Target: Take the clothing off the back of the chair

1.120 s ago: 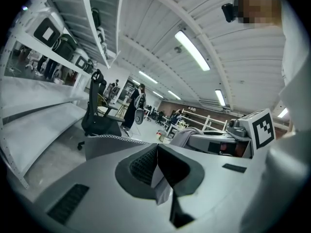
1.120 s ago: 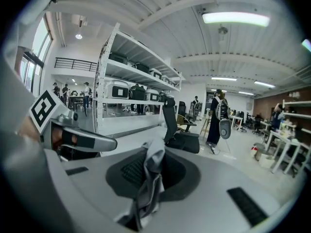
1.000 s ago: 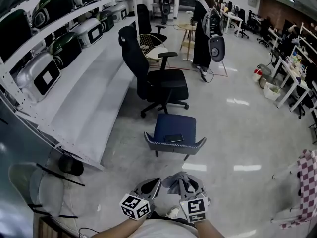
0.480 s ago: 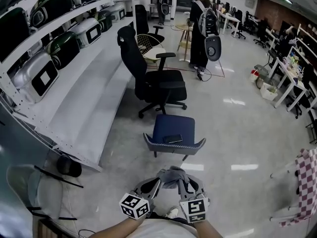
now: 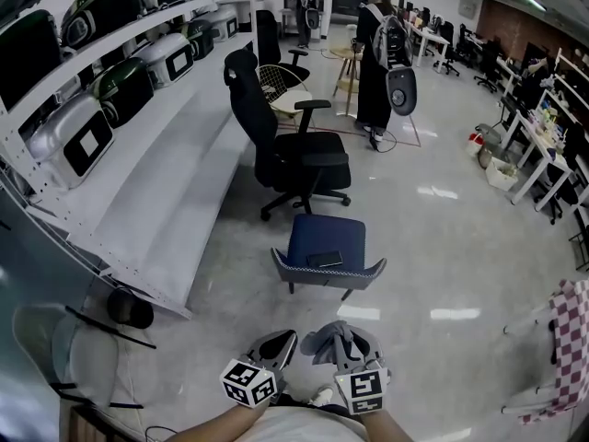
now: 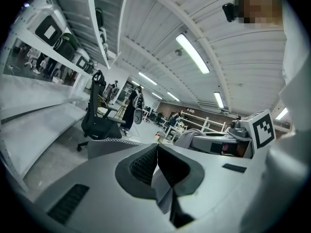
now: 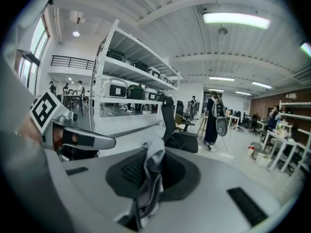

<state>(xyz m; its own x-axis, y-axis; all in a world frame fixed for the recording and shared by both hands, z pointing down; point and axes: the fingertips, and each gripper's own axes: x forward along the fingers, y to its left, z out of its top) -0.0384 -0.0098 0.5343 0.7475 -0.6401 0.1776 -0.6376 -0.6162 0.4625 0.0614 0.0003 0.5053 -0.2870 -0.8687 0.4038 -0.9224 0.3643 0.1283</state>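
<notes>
2 grippers held low at the near edge, side by side. The right gripper [image 7: 151,176] has its jaws pinching a bunched fold of grey clothing [image 7: 154,154], which drapes over its nose. The left gripper [image 6: 156,166] has its jaws pressed together, with nothing between. The clothing hangs apart from the blue chair [image 5: 327,238] just beyond. On the seat lies a dark flat item, possibly a phone [image 5: 324,258].

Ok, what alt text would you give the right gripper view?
The right tongs are shut on a fold of grey clothing, which droops down between them. Beyond them are a black office chair, tall white shelves and a person wearing a backpack on a shiny floor.
</notes>
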